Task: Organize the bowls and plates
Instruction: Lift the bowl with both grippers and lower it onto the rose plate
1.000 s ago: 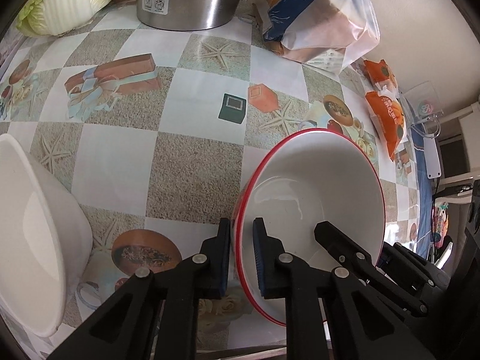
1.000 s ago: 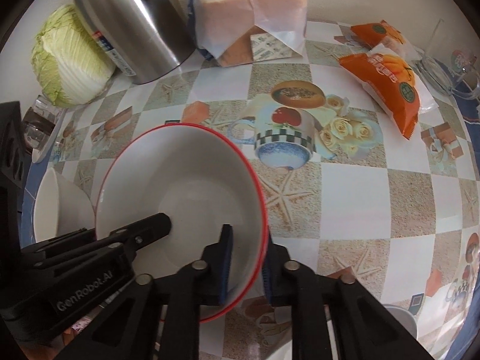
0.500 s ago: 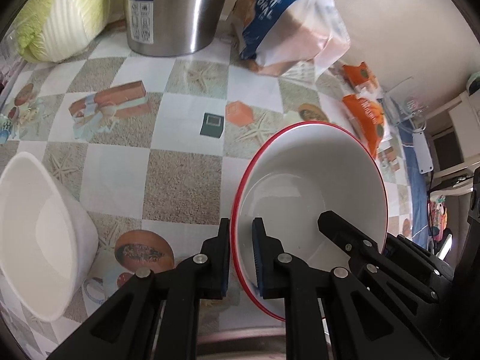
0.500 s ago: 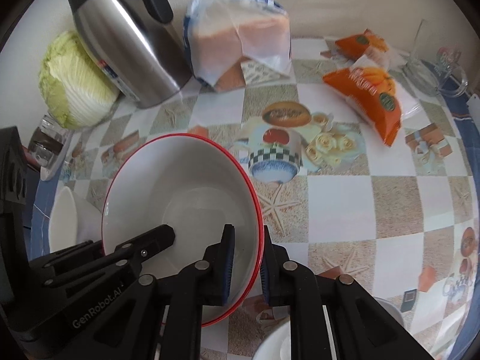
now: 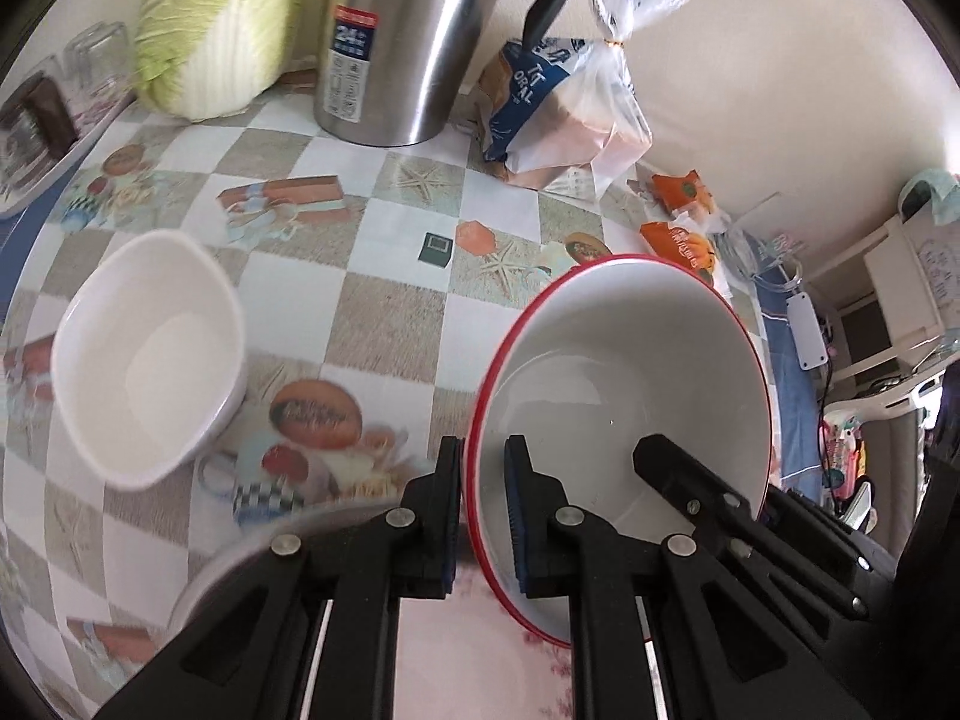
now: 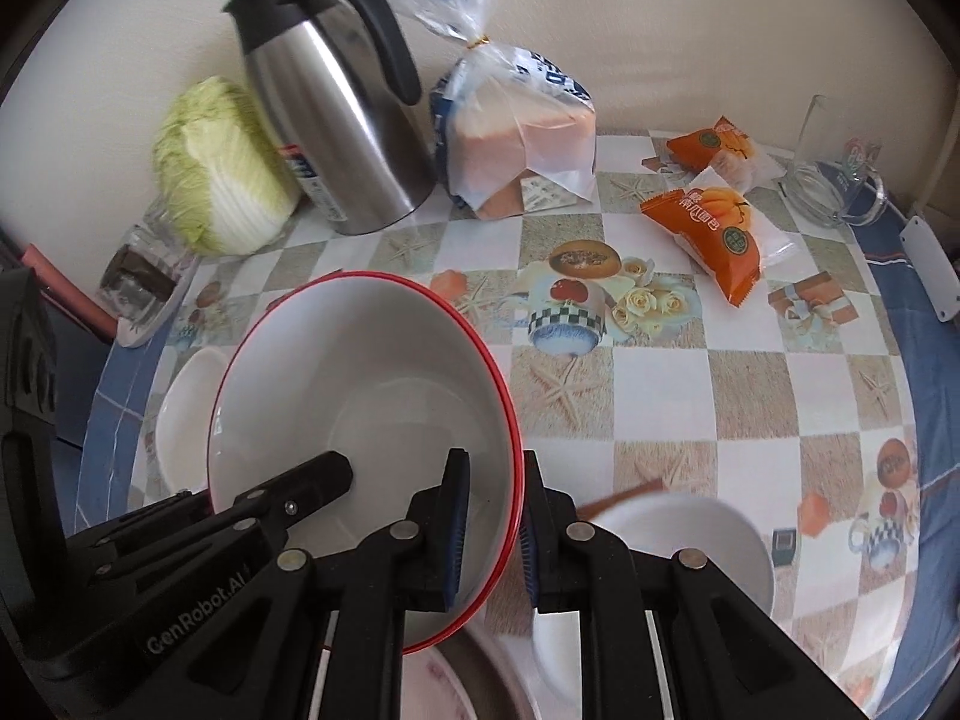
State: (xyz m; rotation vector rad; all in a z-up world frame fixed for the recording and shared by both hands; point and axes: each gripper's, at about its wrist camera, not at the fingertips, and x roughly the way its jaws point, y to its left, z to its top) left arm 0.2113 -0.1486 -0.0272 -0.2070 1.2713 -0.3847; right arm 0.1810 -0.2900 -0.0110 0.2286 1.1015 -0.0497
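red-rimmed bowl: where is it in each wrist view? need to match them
Left wrist: red-rimmed bowl lower right of centre, left gripper clamped on its near-left rim.
Right wrist: bowl lower left of centre, right gripper clamped on its right rim.
Shared landmark: steel kettle by the back wall.

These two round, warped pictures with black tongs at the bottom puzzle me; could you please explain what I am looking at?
There is no robot here: a person holds a two-finger gripper in each hand, and a fisheye camera on each looks along its fingers.

One picture is from the left gripper, the other from the right gripper. Both are shut on opposite rims of one red-rimmed bowl.

On the patterned tablecloth stand a steel thermos jug, a napa cabbage, bagged bread, orange snack packets, a glass jug and white bowls. A plate lies blurred under the grippers.
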